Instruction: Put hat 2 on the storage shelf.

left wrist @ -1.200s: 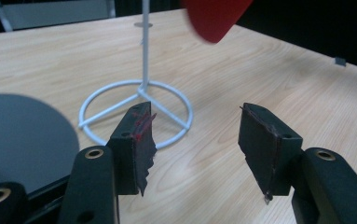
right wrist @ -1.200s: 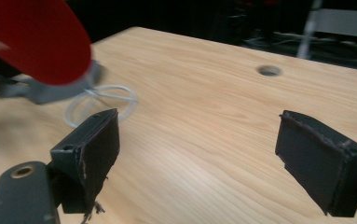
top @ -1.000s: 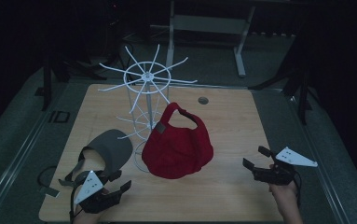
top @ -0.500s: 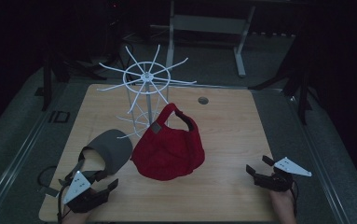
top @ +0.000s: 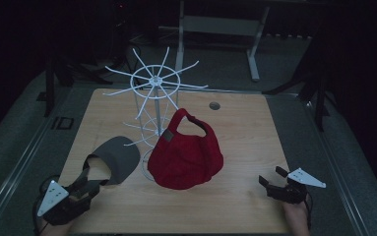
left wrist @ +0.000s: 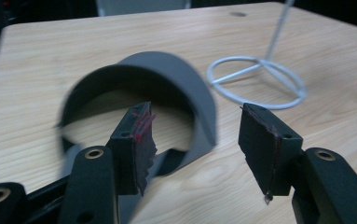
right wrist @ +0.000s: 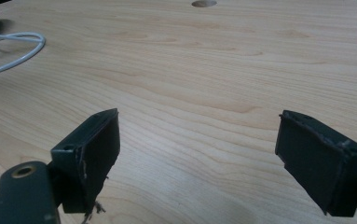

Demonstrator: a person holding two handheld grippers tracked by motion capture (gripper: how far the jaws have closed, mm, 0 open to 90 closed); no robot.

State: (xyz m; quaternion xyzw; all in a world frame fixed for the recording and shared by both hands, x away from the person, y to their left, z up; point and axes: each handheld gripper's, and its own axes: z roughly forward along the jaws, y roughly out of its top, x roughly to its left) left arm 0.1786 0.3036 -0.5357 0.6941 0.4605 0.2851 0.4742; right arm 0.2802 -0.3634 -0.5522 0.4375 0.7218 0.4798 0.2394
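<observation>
Our left tool (top: 85,184) sits low at seven o'clock on the desk (top: 240,132), its jaws parted about halfway with nothing pressed between the pads. Seen along that tool, the grey visor (left wrist: 167,84) lies just past the jaw tips, one band end near the left pad (left wrist: 139,140). Our right tool (top: 270,179), at five o'clock, holds its jaws wide apart over bare wood.

We judge the work half done. The red cap (top: 186,152) already hangs from the white wire rack (top: 154,81) near the desk's centre, its back strap looped over a prong. The visor is not yet hung; it lies on the desk at eight o'clock from the rack, just beside its base ring.

The visor is a curved grey brim on a thin open band, with no crown.
</observation>
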